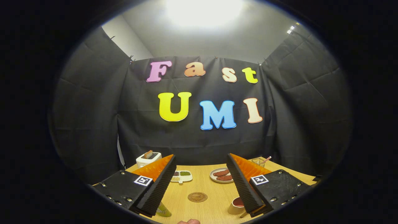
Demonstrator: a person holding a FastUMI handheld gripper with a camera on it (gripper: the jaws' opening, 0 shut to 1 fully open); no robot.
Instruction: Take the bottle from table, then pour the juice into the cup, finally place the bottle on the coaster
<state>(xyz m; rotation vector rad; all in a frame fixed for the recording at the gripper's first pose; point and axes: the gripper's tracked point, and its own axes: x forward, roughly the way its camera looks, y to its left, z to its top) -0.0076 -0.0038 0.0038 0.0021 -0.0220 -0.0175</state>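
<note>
My gripper is open, raised above a wooden table, with nothing between its fingers. A round brown coaster lies on the table between and below the fingers. A cream cup with a dark red inside stands by the right finger, partly hidden behind it. The green bottle shows below the left finger, mostly covered by it.
A white toaster with a slice in it stands at the far left. A white divided dish of grains and a plate of sausages lie further back. A wire basket sits at the far right. A fingertip shows at the near edge.
</note>
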